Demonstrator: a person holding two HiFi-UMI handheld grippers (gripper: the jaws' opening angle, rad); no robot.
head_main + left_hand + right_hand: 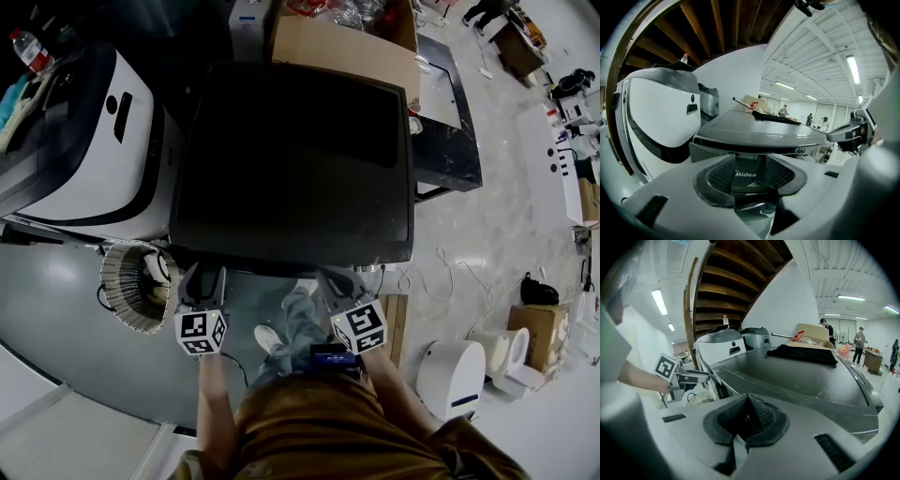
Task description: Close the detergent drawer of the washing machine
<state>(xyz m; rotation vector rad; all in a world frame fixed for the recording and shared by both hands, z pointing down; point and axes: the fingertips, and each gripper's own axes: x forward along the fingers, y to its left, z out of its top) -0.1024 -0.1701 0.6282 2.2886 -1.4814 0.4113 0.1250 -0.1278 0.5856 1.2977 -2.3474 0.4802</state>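
Nearest the lens, left tongs (752,183) stand spread. Their dark ribbed pads (710,187) flank a dark front panel marked "Midea" (749,174), judged to be the detergent drawer front. Whether either pad touches it cannot be told. The panel sits just under the overhanging front lip of the washing machine (291,159), on the person's left; from the head view that lip hides it. Right tongs (748,417) are pressed together on nothing and held at the machine's front edge, well apart from the left pair.

Hazards, as judged:
- A push landing off-centre could skew the drawer in its slot and jam it.
- A pad could slide off the panel's edge because the tongs are not clamped on anything.
- The lip just above the left tongs could catch their upper surface if they rise during the push.

Edges and room:
- The grey top ends in a rounded front rim directly over both tools.
- A white appliance (103,150) stands just beside the machine's left flank.
- A coiled ribbed hose (131,286) lies near the left tongs, lower down, so sideways travel to the left is limited.
- Behind the tools, toward the person, the floor is taken up by the person's shoe (267,337).
- A cardboard box (342,47) at the far edge plays no part.
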